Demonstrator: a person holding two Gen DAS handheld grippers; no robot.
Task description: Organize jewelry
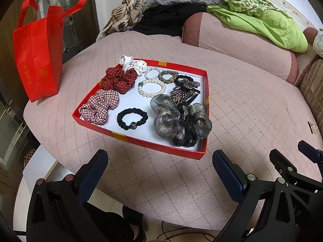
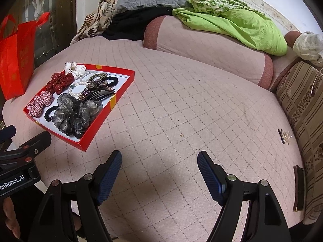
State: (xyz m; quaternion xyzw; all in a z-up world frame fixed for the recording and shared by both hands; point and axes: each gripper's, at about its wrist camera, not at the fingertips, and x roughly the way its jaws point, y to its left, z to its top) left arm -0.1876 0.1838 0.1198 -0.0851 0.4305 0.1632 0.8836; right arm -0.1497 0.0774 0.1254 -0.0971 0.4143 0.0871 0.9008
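Pink quilted bedding (image 2: 181, 104) covers the whole bed, with a green cloth (image 2: 232, 22) heaped on the bolster at the back and a red bag (image 1: 38, 60) standing at the left edge. On the bed sits the red tray (image 1: 139, 141), already holding scrunchies, a pearl bracelet (image 1: 151, 87), a black hair tie (image 1: 132, 119) and a big grey organza scrunchie (image 1: 179, 119) that leans against the near right wall.

Both claws hover empty with jaws spread wide: the left claw (image 1: 160, 173) just short of the tray's near rim, the right claw (image 2: 159, 173) over bare quilt, the tray up to its left.

Far right, 1 small hair clip (image 2: 284, 136) lies well apart from the right claw. It looks thin and flat, so I judge wide fingers may pinch quilt instead, or slip off it; the overhanging grey scrunchie could also be knocked out.
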